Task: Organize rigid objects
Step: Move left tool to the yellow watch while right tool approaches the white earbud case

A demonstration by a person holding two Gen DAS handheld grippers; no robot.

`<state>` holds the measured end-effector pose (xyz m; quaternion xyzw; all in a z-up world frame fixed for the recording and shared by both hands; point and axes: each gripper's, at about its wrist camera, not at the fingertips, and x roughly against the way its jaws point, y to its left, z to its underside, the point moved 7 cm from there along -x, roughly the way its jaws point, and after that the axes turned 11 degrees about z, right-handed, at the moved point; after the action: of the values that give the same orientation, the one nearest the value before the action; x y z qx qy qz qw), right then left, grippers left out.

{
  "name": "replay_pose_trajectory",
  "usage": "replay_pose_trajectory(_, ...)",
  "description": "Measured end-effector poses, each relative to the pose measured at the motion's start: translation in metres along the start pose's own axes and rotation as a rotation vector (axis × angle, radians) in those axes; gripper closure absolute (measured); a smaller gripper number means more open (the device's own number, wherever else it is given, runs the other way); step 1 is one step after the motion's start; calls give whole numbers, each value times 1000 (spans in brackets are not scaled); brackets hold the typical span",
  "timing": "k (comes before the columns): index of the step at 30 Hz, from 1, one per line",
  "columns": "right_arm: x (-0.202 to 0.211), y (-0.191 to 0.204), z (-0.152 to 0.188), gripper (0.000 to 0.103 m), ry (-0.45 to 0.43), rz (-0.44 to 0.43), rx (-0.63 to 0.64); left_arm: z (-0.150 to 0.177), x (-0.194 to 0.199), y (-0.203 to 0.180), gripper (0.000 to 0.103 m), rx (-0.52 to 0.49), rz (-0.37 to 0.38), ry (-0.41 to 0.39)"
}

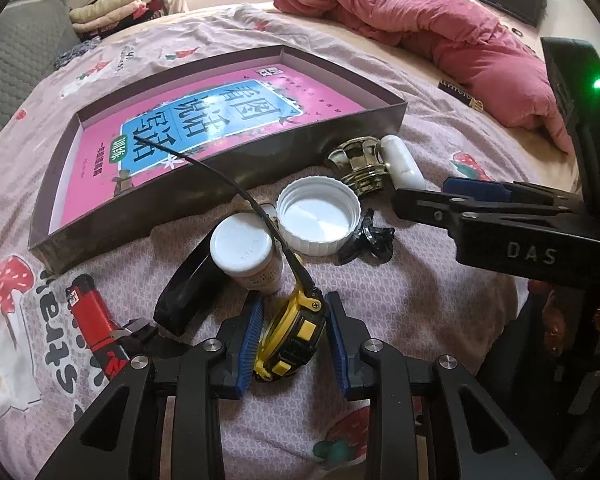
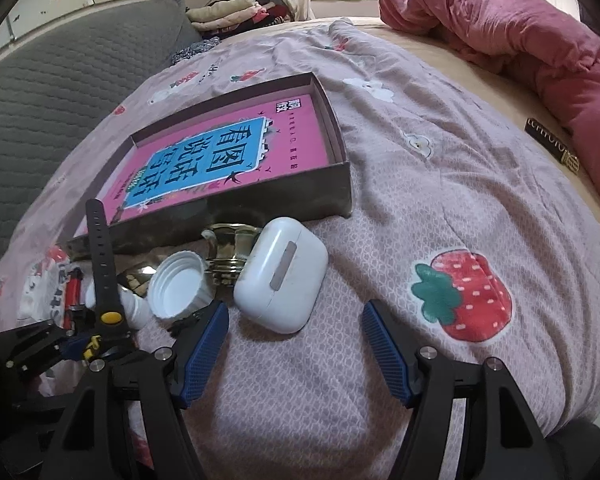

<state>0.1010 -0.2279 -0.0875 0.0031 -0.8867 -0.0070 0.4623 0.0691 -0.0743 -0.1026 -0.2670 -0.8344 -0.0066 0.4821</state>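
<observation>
On the pink strawberry bedspread [image 1: 400, 312], the clutter runs from a red lighter [image 1: 90, 312] at the far left, past a black oblong case [image 1: 184, 292] and a white pill bottle [image 1: 246, 254] lying on its side, to the yellow tape measure [image 1: 296, 332] that sits between the blue pads of the left gripper [image 1: 294, 340]. Both pads [image 1: 250, 344] look pressed against the flanks of the yellow casing, so the left gripper reads as closed on the tape measure, whose black strap [image 1: 220, 172] arcs up and away over the near wall of the shallow box [image 1: 260, 164] with the pink book [image 1: 204, 120] inside. The tape measure's long axis runs roughly along the gripper's pointing line, and the box lies straight ahead of it, just beyond the pill bottle, so the coming move is probably a lift forward over that wall. Further right come an upturned white cap [image 1: 318, 216], a black clip [image 1: 366, 240], a brass fitting [image 1: 358, 164] and a white earbud case [image 2: 282, 276]. The right gripper [image 2: 296, 344] hangs with its jaws spread wide and empty, the earbud case just ahead of them and slightly left of centre, its long axis tilted away towards the box; the right hand is plainly the nearer one to it.
</observation>
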Motion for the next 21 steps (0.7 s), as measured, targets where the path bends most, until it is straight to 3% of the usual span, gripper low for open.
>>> replay_pose_trajectory(13, 10, -16, -7, 36, -59, 77, -30, 0, 1, 3, 71, 38, 23, -16)
replay_pose_trajectory(16, 8, -21, -6, 41, -51, 117, -31, 1, 1, 4, 71, 48, 28, -17)
replay_pose_trajectory(21, -4, -24, -4, 58, -11, 88, -55, 0, 2, 5, 71, 58, 33, -20)
